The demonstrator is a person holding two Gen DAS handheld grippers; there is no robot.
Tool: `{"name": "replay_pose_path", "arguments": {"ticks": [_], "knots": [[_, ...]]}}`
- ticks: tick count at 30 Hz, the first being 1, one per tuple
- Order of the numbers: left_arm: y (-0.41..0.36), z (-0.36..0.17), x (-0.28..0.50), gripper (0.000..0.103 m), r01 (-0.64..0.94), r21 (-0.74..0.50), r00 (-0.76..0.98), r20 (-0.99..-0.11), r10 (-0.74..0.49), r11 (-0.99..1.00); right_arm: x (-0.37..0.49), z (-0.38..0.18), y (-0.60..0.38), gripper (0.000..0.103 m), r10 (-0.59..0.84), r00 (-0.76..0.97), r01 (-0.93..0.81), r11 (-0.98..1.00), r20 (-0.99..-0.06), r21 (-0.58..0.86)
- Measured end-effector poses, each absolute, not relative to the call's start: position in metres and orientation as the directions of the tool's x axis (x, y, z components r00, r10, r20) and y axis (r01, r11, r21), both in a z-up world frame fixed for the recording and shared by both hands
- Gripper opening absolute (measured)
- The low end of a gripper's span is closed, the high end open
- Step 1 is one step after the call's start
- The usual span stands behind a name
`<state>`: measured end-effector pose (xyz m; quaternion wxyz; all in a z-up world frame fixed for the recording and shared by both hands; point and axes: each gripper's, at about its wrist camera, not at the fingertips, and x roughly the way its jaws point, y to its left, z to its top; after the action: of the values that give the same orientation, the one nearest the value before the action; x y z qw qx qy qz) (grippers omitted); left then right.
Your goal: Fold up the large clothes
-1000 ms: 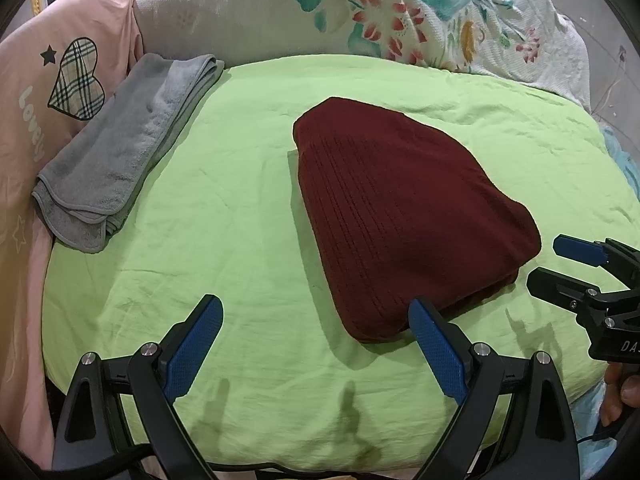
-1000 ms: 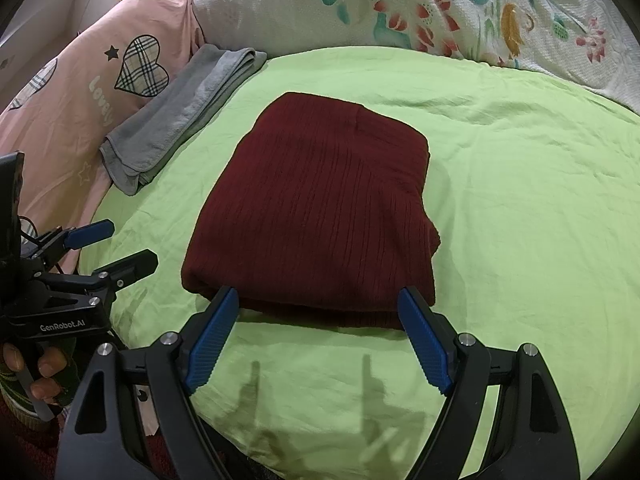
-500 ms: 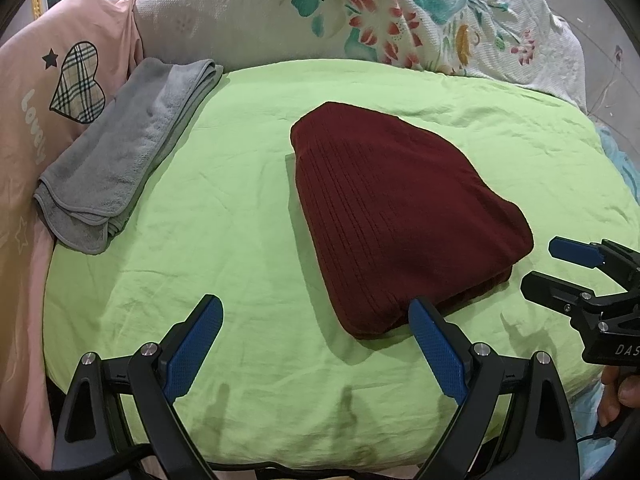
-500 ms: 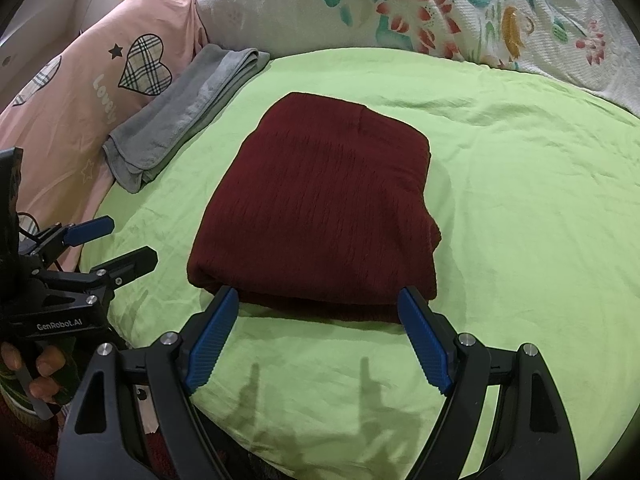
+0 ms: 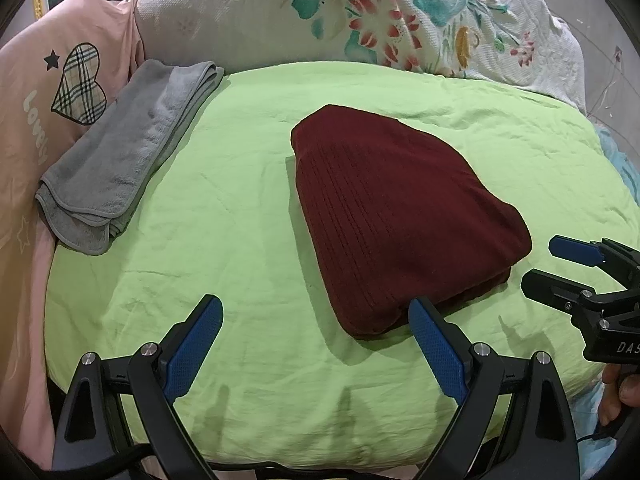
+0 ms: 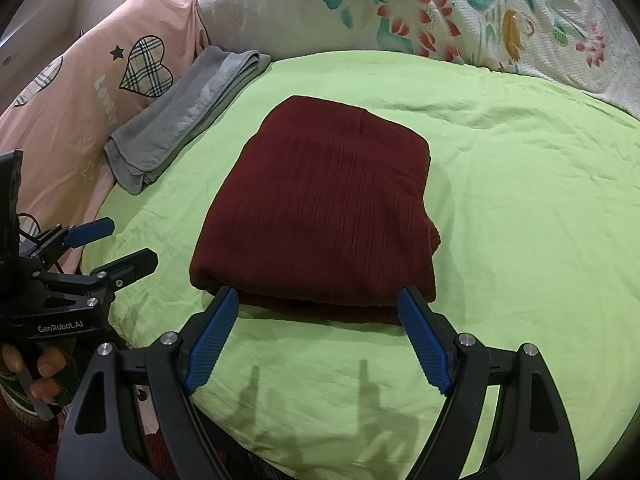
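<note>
A dark red ribbed garment point(image 5: 400, 216) lies folded into a compact rectangle on the green sheet point(image 5: 224, 216); it also shows in the right wrist view point(image 6: 324, 216). My left gripper point(image 5: 316, 312) is open and empty, held just short of the garment's near left corner. My right gripper point(image 6: 320, 304) is open and empty, its blue fingertips at the garment's near edge without gripping it. The right gripper shows at the right edge of the left wrist view point(image 5: 548, 264), and the left gripper at the left of the right wrist view point(image 6: 116, 244).
A folded grey towel point(image 5: 128, 160) lies at the sheet's left edge, also in the right wrist view point(image 6: 188, 112). A pink cover with plaid hearts point(image 5: 52, 92) lies to the left. A floral white quilt point(image 5: 360, 20) is bunched along the back.
Both grippers have drawn back slightly toward the near edge of the bed. They stay open. The folded garment has not moved.
</note>
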<state>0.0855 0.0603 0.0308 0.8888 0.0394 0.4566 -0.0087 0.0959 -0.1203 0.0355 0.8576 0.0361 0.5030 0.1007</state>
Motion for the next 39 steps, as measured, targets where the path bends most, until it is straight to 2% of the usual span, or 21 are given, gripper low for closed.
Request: {"name": "replay_pose_path", "arguments": {"ticks": [39], "knots": [[0.0608, 0.0254, 0.0912, 0.094, 0.067, 0.053, 0.572, -0.820, 0.005, 0.996, 0.0997, 0.0349, -0.1223, 0.082, 0.211, 0.472, -0.126, 0.977, -0.856, 0.172]]}}
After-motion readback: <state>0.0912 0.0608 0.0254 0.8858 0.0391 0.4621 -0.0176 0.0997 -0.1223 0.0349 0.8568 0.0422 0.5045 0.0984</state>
